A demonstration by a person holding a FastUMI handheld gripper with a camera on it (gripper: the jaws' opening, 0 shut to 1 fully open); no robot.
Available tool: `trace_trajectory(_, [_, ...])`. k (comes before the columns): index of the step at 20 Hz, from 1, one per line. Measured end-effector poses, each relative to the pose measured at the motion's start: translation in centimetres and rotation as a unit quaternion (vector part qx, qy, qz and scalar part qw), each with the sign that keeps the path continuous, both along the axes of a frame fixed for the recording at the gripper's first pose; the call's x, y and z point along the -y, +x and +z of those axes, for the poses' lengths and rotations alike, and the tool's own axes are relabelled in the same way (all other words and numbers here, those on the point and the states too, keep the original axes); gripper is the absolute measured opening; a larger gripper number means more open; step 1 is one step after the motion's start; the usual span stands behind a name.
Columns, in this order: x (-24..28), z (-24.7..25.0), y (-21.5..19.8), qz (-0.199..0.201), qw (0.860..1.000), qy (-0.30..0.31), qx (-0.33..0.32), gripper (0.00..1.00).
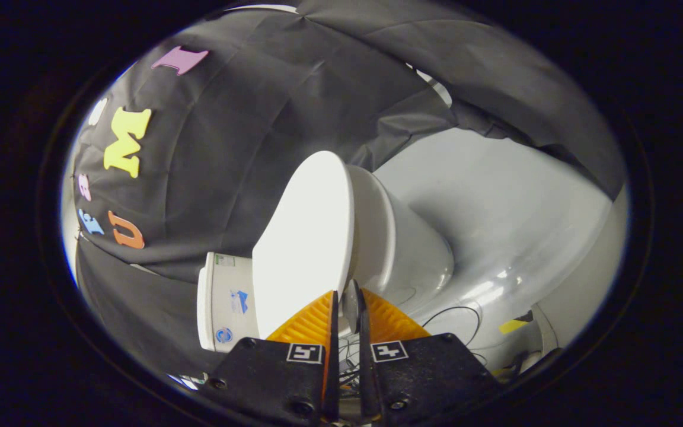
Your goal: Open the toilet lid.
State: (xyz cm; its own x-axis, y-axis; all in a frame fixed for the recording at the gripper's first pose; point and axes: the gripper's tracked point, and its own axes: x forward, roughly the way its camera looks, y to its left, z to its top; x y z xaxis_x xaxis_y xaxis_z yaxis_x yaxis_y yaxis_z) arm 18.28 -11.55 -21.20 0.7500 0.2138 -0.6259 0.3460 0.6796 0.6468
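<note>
Orange ribbed fingers (377, 320) of the gripper (347, 305) are nearly closed, pinching the front edge of the glossy white plastic toilet lid (303, 243); lid seems still down, so lifting remains.

A shiny grey floor (495, 196) lay under everything. Thin black wires (454, 311) curled across it, and a small yellow piece of tape (512, 325) was stuck on the floor near them.
</note>
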Motion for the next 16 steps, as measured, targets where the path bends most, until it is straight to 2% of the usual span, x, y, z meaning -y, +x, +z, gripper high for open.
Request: trace_trajectory(16, [-3.4, 7.8, -0.3, 0.022, 0.998, -0.015, 0.054, 0.17])
